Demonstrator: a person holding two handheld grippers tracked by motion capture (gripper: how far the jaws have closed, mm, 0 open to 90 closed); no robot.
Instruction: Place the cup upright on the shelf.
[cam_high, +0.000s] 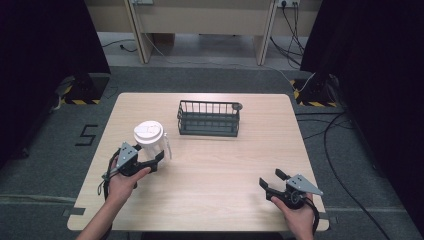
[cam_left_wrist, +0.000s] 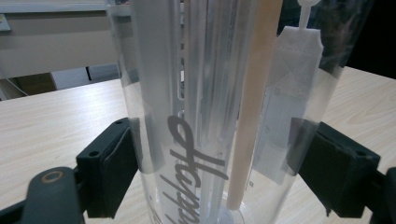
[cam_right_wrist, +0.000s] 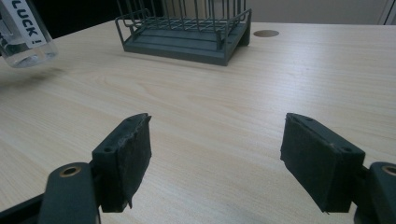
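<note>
One cup: clear plastic cup (cam_high: 150, 140) with a white lid, at the table's (cam_high: 210, 170) left side, lifted off the wood in the right gripper view.
One rack: dark wire basket (cam_high: 209, 118), mid-table toward the far edge, well apart from the cup.
Two grippers: left gripper (cam_high: 150, 162) and right gripper (cam_high: 270, 181).
Left jaws: pressed on both sides of the cup's wall, holding it.
Right jaws: spread wide above bare wood, touching nothing, near the table's right corner.

Clear cup (cam_high: 152, 145), white lid, grey script lettering; dark grey wire basket (cam_high: 209, 118); pale wood-grain table (cam_high: 220, 170); black tongs (cam_right_wrist: 217, 158).
</note>
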